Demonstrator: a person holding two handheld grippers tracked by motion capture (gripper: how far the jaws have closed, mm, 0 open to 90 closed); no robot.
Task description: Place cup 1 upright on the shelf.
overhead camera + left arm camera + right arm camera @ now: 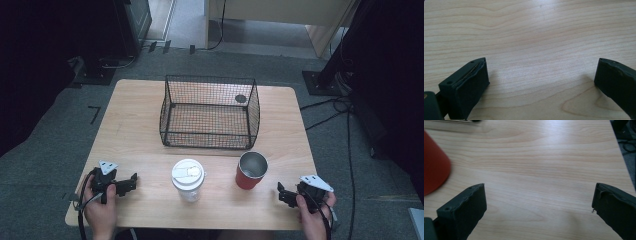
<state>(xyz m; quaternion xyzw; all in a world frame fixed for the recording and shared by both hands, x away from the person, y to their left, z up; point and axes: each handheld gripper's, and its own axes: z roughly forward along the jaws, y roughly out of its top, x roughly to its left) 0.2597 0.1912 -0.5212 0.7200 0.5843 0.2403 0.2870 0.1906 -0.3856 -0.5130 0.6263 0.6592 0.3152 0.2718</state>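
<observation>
Your two hands sit at the near edge of the bench (140,145), one at each front corner, each holding its tool low over the wood. Your left gripper (131,181) rests near the left corner and aims right, toward the white lidded cup (188,180); in the left gripper view its fingers (471,85) stand spread wide with bare wood grain between them, pinching nothing. Your right gripper (281,192) rests near the right corner and aims left, toward the red cup (251,170); its fingers (466,212) are likewise spread wide and empty, and in the right gripper view the red cup's side (434,172) shows at the left edge, apart from the fingers.

Both cups stand upright near the front middle of the bench, side by side but apart. The white one carries a closed lid; the red one is open at the top with a shiny metal lining. Behind them, toward the far side, stands a black wire basket (210,112), well apart from both cups.
</observation>
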